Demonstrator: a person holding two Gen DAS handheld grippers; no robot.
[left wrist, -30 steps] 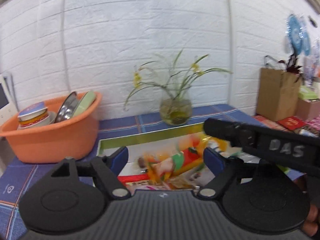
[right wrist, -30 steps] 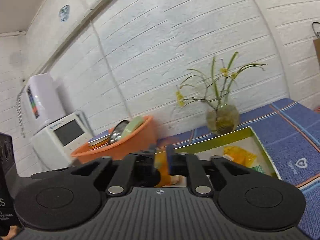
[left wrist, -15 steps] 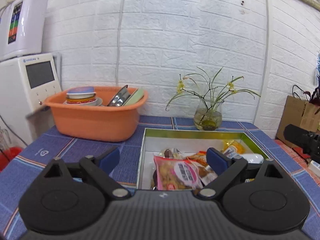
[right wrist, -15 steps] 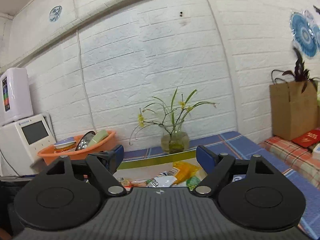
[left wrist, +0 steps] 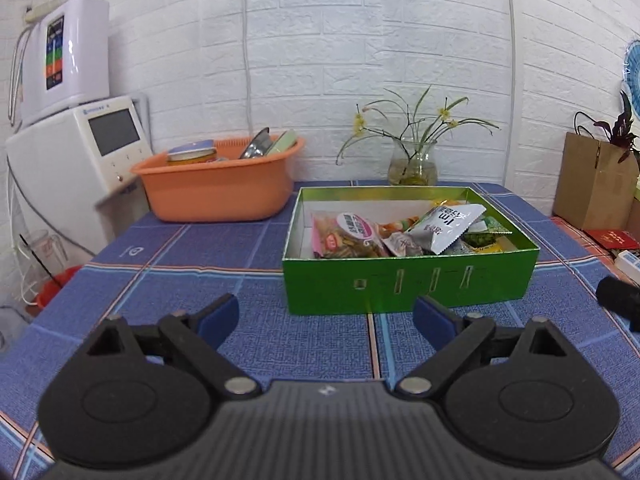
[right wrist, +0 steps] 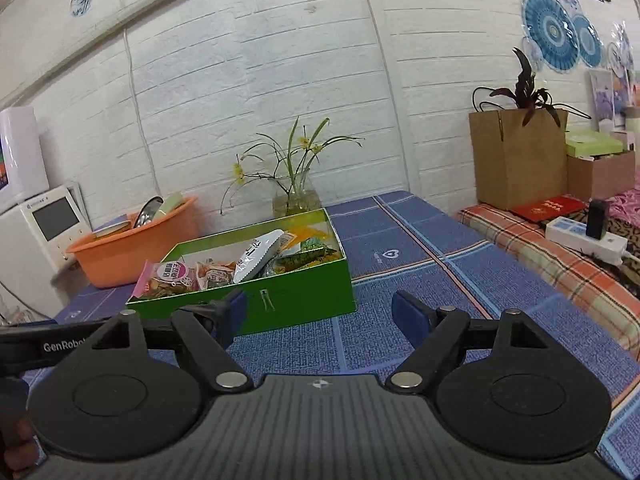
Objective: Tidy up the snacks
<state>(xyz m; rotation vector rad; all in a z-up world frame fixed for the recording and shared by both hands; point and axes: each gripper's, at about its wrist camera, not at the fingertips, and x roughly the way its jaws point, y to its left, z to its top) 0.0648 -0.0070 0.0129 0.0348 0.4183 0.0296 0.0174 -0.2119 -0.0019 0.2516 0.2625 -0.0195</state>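
At the far left stand two white appliances: a tall unit (left wrist: 66, 52) with a coloured strip on its front, and under it a box with a grey screen (left wrist: 80, 148) whose small brand line is too blurred to read. Next comes one orange basin (left wrist: 218, 184) holding a tin, a steel bowl and a pale green dish.

The green box (left wrist: 408, 280) sits on the blue checked tablecloth (left wrist: 192, 252), just right of the basin and in front of one glass vase (left wrist: 413, 162) of yellow flowers. Its walls are bright green outside, white inside, with four small slots cut in the near wall. Inside lie the snack packets: a pink bag (left wrist: 344, 236) with a round printed label, a silver sachet (left wrist: 450, 226) printed "1m" among characters I cannot make out, a green packet (left wrist: 486, 236), and orange and yellow ones behind; perhaps seven in all, though they overlap too much to count surely.

The left gripper (left wrist: 326, 318) hangs over the cloth short of the box, jaws spread with nothing between them. The right gripper (right wrist: 318, 312) is likewise released and empty, with the box just ahead to its left; "GenRobot" is partly readable on the black tool at that view's left edge.

Rightmost are one brown paper bag (right wrist: 516, 160) with a dark plant, one red booklet (right wrist: 546, 206) and one white power strip (right wrist: 584, 238).
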